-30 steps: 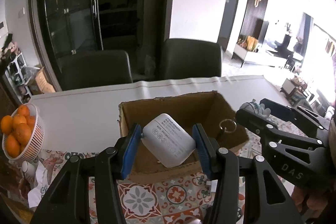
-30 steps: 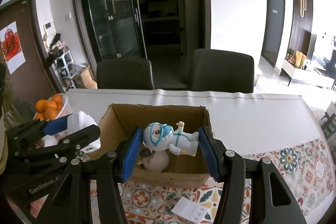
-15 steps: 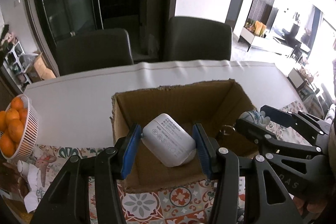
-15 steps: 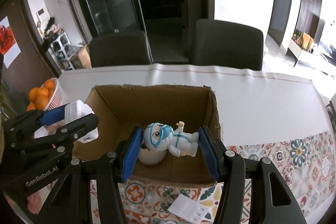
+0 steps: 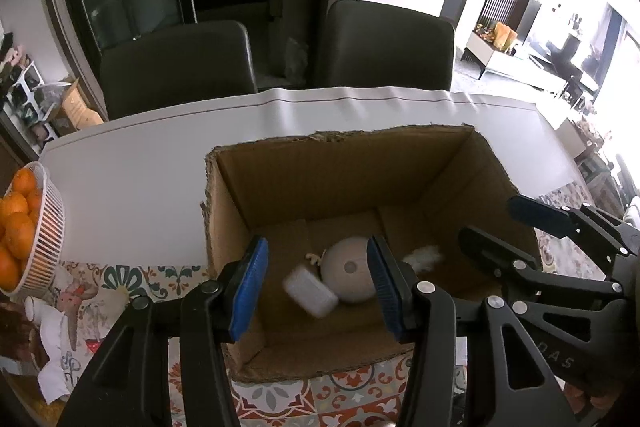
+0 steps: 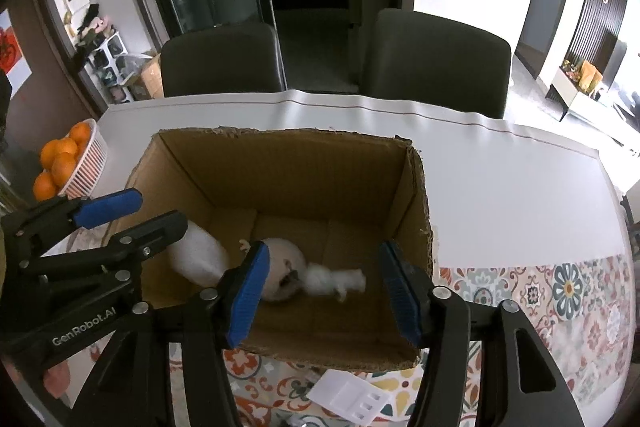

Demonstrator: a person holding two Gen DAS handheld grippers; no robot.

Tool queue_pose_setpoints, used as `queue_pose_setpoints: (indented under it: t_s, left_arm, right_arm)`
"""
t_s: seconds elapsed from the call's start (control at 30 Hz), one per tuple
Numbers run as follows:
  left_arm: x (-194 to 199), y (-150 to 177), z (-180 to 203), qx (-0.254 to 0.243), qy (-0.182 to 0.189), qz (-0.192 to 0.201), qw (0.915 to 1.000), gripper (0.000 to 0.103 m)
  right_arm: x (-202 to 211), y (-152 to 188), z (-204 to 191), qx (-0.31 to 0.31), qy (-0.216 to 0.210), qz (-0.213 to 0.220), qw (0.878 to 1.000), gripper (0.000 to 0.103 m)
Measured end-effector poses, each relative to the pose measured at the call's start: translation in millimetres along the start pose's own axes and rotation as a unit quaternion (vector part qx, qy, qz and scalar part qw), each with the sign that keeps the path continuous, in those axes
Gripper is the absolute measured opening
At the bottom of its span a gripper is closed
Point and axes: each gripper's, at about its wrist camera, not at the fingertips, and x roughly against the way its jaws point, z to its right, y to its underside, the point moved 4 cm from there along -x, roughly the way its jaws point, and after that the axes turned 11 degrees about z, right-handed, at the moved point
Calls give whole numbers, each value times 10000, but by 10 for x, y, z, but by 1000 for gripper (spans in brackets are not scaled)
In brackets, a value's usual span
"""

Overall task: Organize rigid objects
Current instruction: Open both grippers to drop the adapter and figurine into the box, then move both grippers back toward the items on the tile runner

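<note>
An open cardboard box (image 5: 340,137) (image 6: 280,133) stands on the table under both grippers. My left gripper (image 5: 316,287) is open above its near left part. Below it, a white rounded block (image 5: 310,291) (image 6: 196,255) shows blurred low inside the box, free of the pads. A beige ball (image 5: 350,275) (image 6: 284,267) lies on the box floor. My right gripper (image 6: 324,291) hangs over the near right part, its jaws opening. The white figurine (image 6: 336,277) (image 5: 424,255) is a blur beneath them, clear of the pads.
A white basket of oranges (image 5: 24,227) (image 6: 68,163) sits at the table's left edge. A white plastic insert (image 6: 348,395) lies on the patterned cloth (image 6: 560,291) in front of the box. Two dark chairs (image 5: 176,67) stand behind the table. A printed rag (image 5: 68,311) lies at left.
Both grippers came forward and down over the box. The white block left my left gripper and the figurine left my right gripper; both now show blurred down inside the box.
</note>
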Motion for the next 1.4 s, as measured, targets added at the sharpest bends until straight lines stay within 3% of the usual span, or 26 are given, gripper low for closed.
queue_pose_setpoints:
  t_s: [0.37,0.7,1.4]
  left_arm:
    - [412,56,-18,-63,-370,416,9984,63]
    - [872,175,12,-171,-627,760,9950,79]
    - [1324,754,176,-235,-550,753,9954,81]
  right_arm:
    - [334,43,48,-165,277,344,9989,61]
    - [802,89,0,-144,375,702,9967,71]
    - [1372,564,-69,-79,478,915,9946,73]
